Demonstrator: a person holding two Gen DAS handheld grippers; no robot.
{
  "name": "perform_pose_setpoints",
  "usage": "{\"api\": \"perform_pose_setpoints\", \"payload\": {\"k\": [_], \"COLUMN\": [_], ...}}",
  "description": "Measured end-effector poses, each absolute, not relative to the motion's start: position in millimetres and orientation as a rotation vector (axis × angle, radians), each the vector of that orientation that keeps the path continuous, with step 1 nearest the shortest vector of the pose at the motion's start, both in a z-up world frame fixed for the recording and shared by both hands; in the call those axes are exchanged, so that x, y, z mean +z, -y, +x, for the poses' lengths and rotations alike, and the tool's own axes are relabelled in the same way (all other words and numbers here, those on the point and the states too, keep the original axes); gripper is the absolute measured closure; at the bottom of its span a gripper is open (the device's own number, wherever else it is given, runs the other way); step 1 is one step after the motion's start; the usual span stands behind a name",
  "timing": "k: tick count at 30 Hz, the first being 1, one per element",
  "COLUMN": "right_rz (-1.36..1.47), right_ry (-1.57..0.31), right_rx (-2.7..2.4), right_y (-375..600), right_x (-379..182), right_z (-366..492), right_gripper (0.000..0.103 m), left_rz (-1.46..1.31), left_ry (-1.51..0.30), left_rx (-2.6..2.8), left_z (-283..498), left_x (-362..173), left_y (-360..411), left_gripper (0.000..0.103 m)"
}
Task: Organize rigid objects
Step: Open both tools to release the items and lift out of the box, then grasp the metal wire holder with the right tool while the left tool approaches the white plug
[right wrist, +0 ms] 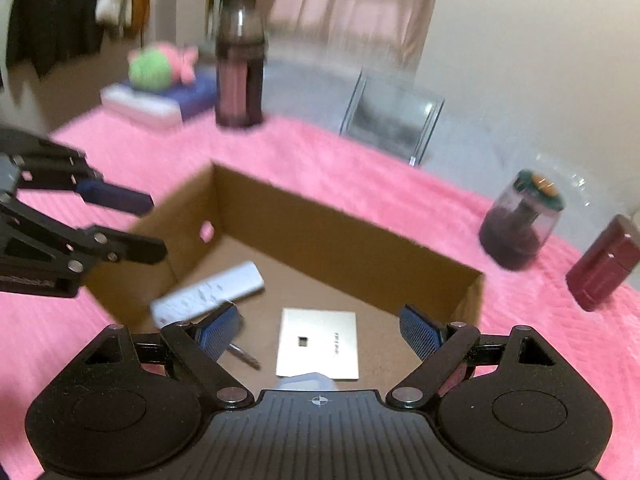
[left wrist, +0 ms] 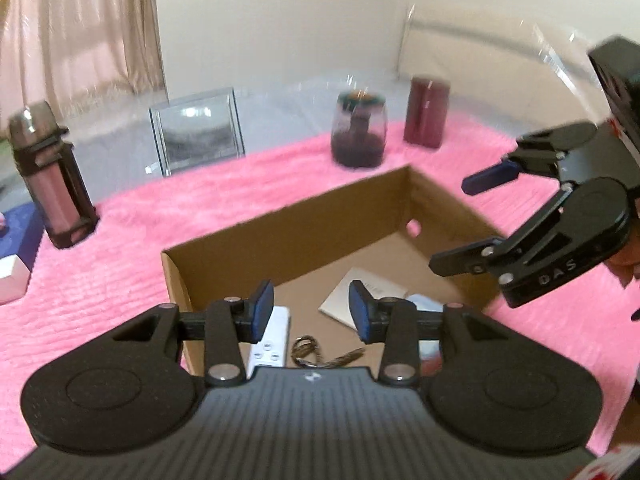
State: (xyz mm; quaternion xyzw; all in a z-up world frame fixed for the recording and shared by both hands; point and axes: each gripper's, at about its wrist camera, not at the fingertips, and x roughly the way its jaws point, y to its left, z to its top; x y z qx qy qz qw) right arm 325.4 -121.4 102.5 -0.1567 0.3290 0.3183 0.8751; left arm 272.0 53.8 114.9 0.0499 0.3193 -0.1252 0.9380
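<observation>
You hold both grippers above the open cardboard box (right wrist: 344, 236), which sits in the middle of the fuzzy pink blanket (left wrist: 120, 240), so whatever you collect has only a short drop to make. Your left gripper (left wrist: 312, 312) has its fingers spread with nothing between the blue ribbed pads, and your right gripper (right wrist: 320, 334) is spread wider still and equally empty. Already lying flat on the box's brown floor are a slim white remote (right wrist: 208, 294), a thin pale card (right wrist: 318, 344) with a small dark square on it, and a metal key on a ring (left wrist: 320, 354). Still outside, standing upright on the blanket beyond the far wall, are a rounded dark glass jar (left wrist: 359, 132) with a green lid, a matte maroon cylinder (left wrist: 427, 112), and a tall pink-and-black flask (left wrist: 52, 176) well off to the left; these smooth, hard round shapes are probably your remaining pieces. A clear glass frame (left wrist: 198, 130) leans behind.
</observation>
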Motion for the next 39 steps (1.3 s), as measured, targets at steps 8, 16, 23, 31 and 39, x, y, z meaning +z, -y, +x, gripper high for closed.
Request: {"api": "perform_pose_setpoints", "payload": {"k": [8, 16, 23, 31, 39], "right_rz": [-0.173, -0.011, -0.057, -0.075, -0.175], "right_ry": [-0.551, -0.596, -0.595, -0.623, -0.632], "right_rx": [0.645, 0.585, 0.615, 0.608, 0.644], "right_y": [171, 209, 210, 209, 194], "right_x": [106, 50, 12, -16, -32], "right_z": [211, 126, 79, 76, 87], "right_gripper": [0.018, 0.018, 0.018, 0.018, 0.032], "left_rz": [0.040, 0.004, -0.031, -0.009, -0.015], "left_ry": [-0.499, -0.485, -0.529, -0.602, -0.645], "left_rx": [-0.251, -0.157, -0.073, -0.043, -0.051], "left_z": [168, 92, 53, 40, 44], "left_x": [123, 89, 51, 17, -1], "left_y": [-39, -36, -44, -47, -45], "left_gripper": [0.043, 0.029, 0.025, 0.025, 0.025]}}
